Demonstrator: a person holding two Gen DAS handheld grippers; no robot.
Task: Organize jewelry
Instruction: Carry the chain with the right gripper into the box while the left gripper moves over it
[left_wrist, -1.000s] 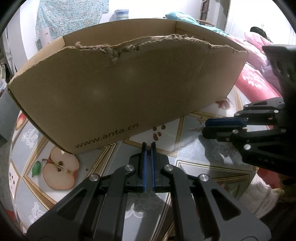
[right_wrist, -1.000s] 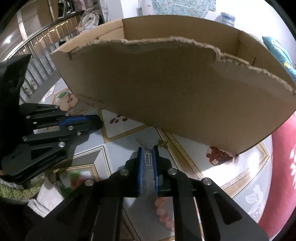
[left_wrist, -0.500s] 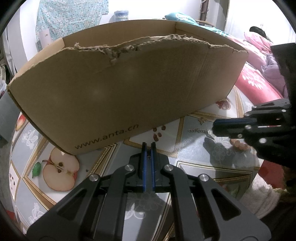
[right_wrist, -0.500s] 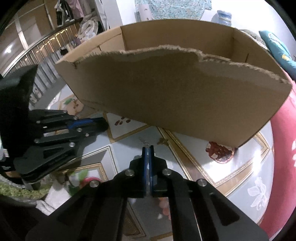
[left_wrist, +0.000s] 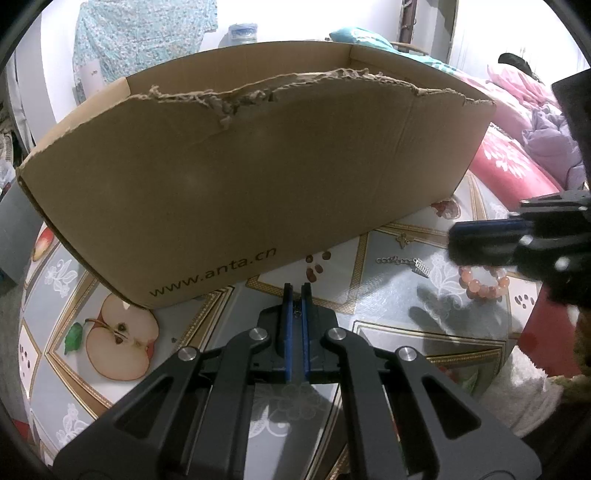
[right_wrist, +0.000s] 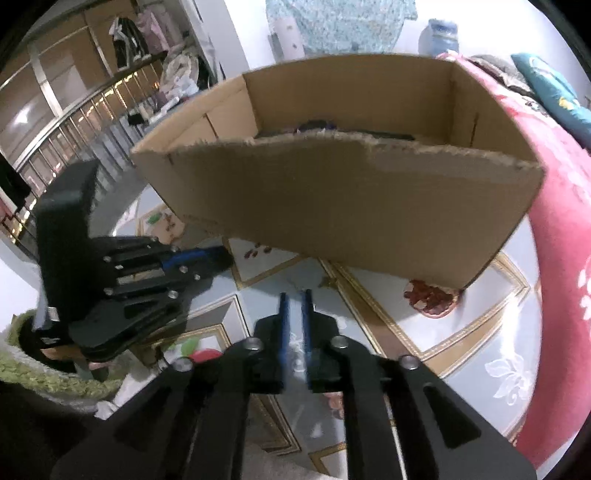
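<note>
While your right tongs (right_wrist: 294, 308) spread empty, chain (left_wrist: 400, 261) lies crosswise just below; left tongs (left_wrist: 294, 295) pressed together, farther off.

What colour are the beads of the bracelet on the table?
Pale orange-pink; the bracelet shows best in the left wrist view.

The cardboard box (right_wrist: 332, 206) hides most of its inside; only dark things (right_wrist: 317, 127) show over the torn rim, too small to name. The pink bead bracelet (left_wrist: 484, 282) is partly covered by the right hand-held gripper (left_wrist: 452, 245) at 3 o'clock, itself blurred and cut off.
</note>
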